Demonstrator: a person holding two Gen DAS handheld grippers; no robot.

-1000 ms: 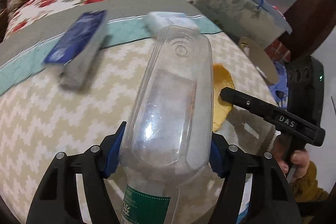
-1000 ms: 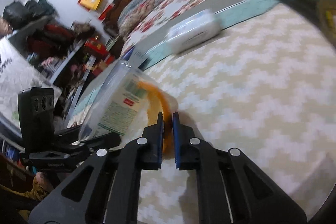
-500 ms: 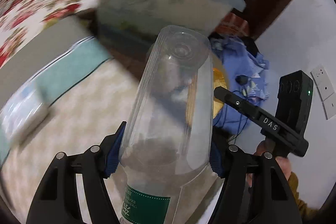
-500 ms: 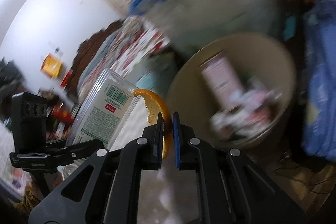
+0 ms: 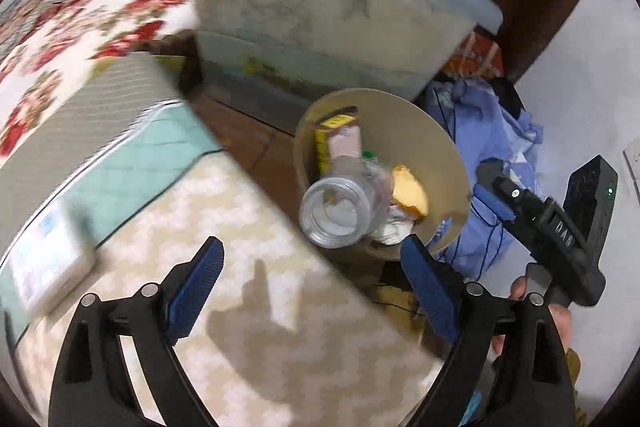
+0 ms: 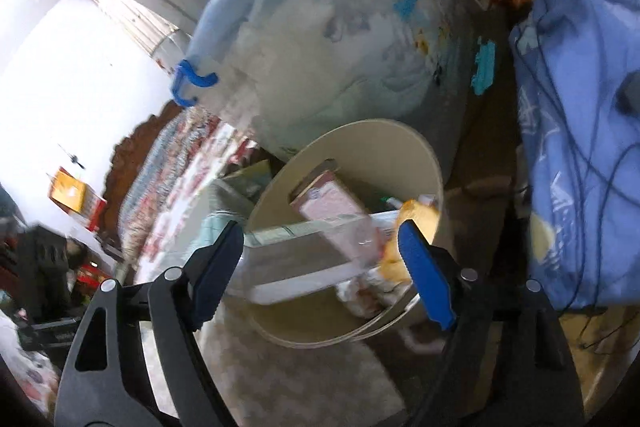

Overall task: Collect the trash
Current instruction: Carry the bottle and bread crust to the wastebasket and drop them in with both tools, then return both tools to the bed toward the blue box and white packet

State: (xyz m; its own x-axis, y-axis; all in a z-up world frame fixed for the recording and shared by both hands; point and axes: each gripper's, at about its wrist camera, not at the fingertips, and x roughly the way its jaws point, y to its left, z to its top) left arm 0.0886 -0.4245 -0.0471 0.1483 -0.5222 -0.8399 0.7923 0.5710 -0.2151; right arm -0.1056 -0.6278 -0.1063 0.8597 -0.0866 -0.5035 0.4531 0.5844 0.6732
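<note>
From my station I take the bin (image 5: 448, 163) as landmark. The bed (image 5: 248, 307) lies just beside it on the left, its edge overhanging the near rim; a lidded tub (image 5: 340, 27) stands behind it, and blue cloth (image 5: 492, 131) with cables is heaped on its right. Inside the bin lie a carton (image 5: 340, 143), the bottle (image 5: 344, 207) with its base toward me and leaning on the near rim, and the peel (image 5: 410, 189) touching it. A tissue pack (image 5: 48, 263) rests on the bed, well to the left of the bin.

My left gripper (image 5: 316, 283) is spread wide and empty above the bed edge; my right gripper (image 6: 320, 263) is also wide, empty, over the bin.

My worry: the bottle looks only half settled, so it could tip out onto the floor. If I swing right, a finger could snag those cables.
</note>
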